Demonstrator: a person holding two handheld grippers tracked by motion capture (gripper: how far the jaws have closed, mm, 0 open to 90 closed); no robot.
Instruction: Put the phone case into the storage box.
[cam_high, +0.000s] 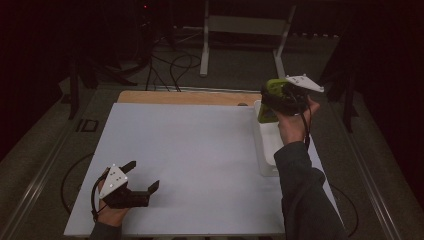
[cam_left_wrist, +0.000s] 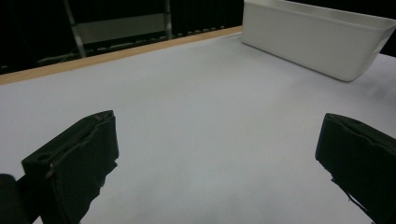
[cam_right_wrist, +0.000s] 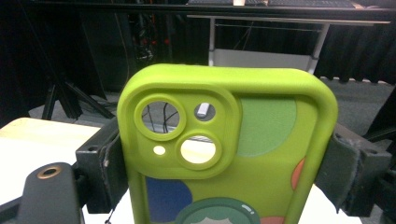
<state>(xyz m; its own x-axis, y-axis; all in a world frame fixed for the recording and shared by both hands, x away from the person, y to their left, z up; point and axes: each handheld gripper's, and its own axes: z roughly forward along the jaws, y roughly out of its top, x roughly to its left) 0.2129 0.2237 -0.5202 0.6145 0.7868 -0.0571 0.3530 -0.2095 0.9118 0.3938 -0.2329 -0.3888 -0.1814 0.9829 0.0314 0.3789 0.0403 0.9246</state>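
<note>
A lime-green phone case (cam_right_wrist: 224, 149) with camera cut-outs and coloured dots stands upright between the jaws of my right gripper (cam_right_wrist: 226, 161), which is shut on its sides. From above, that case (cam_high: 269, 97) hangs over the far end of a white bin (cam_high: 267, 150) at the table's right side. My left gripper (cam_high: 142, 176) rests low near the front left of the white table top (cam_high: 190, 150), jaws wide open with nothing between them. In the left gripper view the black pads (cam_left_wrist: 77, 158) frame bare table, with the white bin (cam_left_wrist: 317, 42) farther off.
A strip of wooden edge (cam_high: 185, 97) runs along the table's far side. Beyond it stand a metal frame (cam_high: 245, 30) and cables on the dark floor. A sleeve and hand (cam_high: 300, 165) reach along the table's right side.
</note>
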